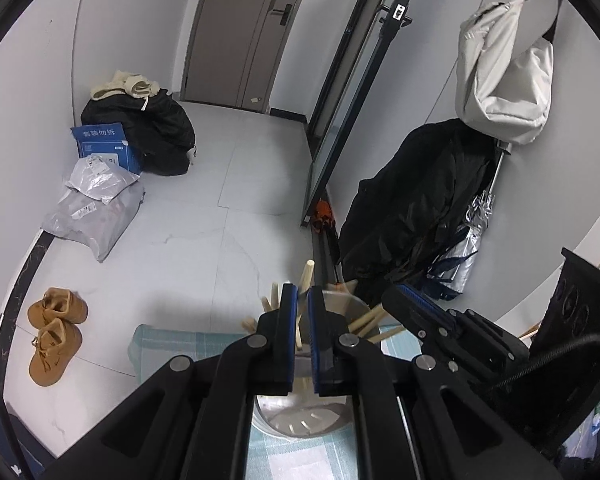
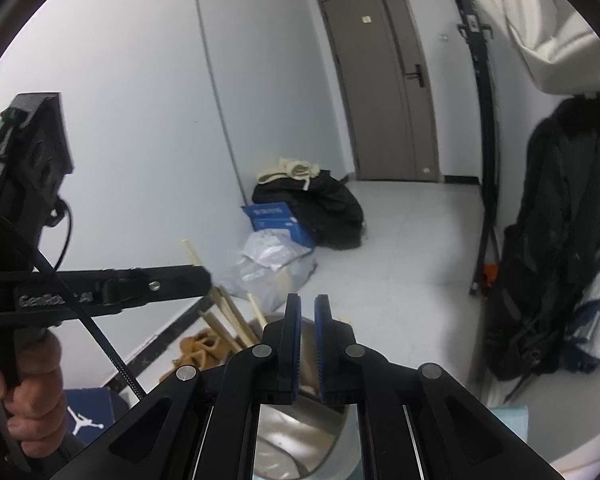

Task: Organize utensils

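The left gripper [image 1: 303, 294] was clamped on one wooden chopstick [image 1: 305, 276] above the metal holder [image 1: 300, 420], which stood on the checked cloth [image 1: 160, 344] (more sticks leaned inside). The right gripper [image 2: 308, 312] hovered nearby, jaws slightly parted, holding nothing.

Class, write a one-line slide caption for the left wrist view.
Left gripper nearly shut around a wooden utensil standing in the metal holder.

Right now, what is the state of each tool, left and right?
Left tool: nearly shut, a wooden chopstick between its pads.
Right tool: narrow gap, holding nothing, above the metal holder.
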Demonstrator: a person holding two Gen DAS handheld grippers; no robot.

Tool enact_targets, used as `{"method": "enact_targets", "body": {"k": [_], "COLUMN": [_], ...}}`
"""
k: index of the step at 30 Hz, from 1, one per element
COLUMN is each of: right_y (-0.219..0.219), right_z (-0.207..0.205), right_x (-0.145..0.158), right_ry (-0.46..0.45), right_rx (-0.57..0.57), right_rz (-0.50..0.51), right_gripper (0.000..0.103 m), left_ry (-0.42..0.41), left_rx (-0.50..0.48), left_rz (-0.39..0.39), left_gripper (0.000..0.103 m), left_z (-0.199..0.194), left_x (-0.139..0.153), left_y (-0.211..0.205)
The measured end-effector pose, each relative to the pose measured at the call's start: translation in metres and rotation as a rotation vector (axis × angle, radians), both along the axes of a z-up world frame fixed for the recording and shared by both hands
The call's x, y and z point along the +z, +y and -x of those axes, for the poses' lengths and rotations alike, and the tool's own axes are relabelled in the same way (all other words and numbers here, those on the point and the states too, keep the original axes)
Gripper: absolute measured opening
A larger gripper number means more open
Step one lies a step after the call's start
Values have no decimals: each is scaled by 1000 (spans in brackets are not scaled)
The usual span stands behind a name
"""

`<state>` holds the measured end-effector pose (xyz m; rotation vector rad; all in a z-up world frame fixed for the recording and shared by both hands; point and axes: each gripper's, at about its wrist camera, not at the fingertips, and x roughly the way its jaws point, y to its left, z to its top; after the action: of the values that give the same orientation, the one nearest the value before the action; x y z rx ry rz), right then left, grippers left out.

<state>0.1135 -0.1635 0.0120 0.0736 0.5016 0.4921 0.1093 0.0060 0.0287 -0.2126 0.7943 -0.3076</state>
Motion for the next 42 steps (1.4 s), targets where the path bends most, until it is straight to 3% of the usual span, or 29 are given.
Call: {"method": "enact_targets", "body": {"k": [6,8,10,13,20,24,27,30,33,42], "right_y": [-19,-25,-31,-43,-57,-58,-55,-54,-53,-51], "right_z": [18,28,38,57,105,130,150,170,185,200], "right_x": [7,9,13,19,34,43,47,51,52,37], "right_ry": [2,-8,-16,-32,-87,-120,-146,-174,-205,-232], "right_rx": [-21,-35,-53,-77,-105,-104,-107,-113,-128,-169], "right_rz": [-31,-39,-42,-55,-81,-80,-83,-80,-79,-50], "right_gripper": [14,16,20,31,52,63,69,77,85,94], "left_ry": [6,13,5,-13,-88,-125,-147,-192,-239,-295], "left_rx": [24,40,62,98,168,205,217,234,257,261], "left_rz": [-32,-26,-46,-61,-71,-90,-105,-137,-153,-192], "left_gripper": [13,20,37,53,69,86,90,101,102,102], "left_z": [13,20,28,43,83,105,118,132,144,156], "left_x": [4,6,9,17,34,42,46,49,49,36], "left_y": [0,3,3,4,6,5,3,3,4,7]}}
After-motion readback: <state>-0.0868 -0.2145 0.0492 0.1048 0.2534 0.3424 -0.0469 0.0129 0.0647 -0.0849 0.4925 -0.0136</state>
